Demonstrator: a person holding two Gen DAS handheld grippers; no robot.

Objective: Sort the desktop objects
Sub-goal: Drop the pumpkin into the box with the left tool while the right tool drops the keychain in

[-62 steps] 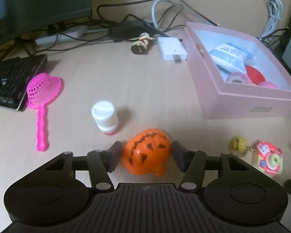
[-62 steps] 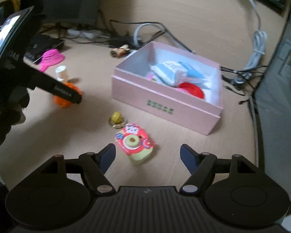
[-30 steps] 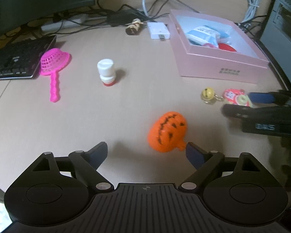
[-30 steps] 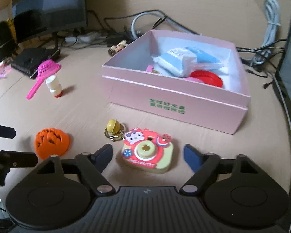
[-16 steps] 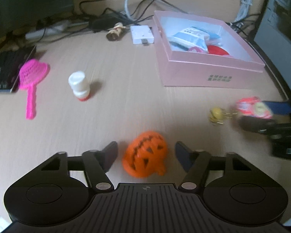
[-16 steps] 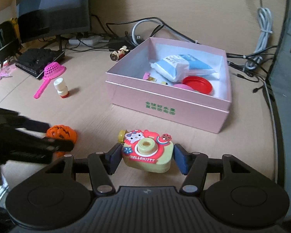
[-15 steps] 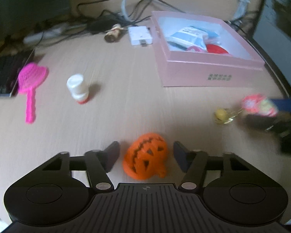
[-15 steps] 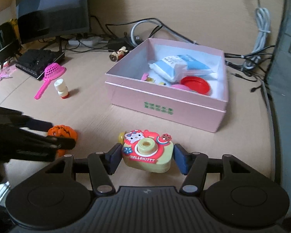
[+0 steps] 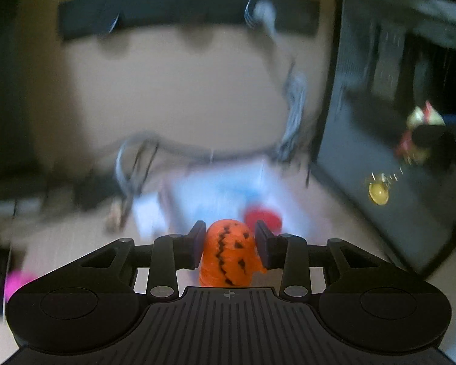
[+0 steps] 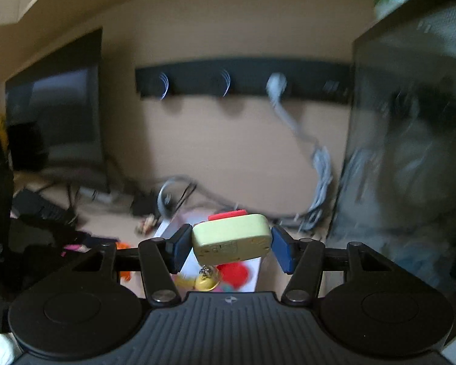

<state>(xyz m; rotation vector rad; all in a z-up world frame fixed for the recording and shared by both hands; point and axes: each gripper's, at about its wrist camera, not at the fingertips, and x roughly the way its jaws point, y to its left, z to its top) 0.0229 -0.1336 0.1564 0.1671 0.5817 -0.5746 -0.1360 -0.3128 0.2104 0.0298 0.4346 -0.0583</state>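
Since both claws are already loaded, the pink box (image 9: 222, 194) is what matters: it's lying ahead of and below each. The left claw (image 9: 229, 245) is gripping the orange pumpkin (image 9: 228, 252), and the right claw (image 10: 231, 248) is still tightening on the toy camera (image 10: 231, 240), looking nearer the box.

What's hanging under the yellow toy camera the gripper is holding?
Under the toy camera, held in the right gripper whose jaws are closing, a little yellow bell dangles on a short chain. Below it lies blurred red and white stuff, too smeared to name.
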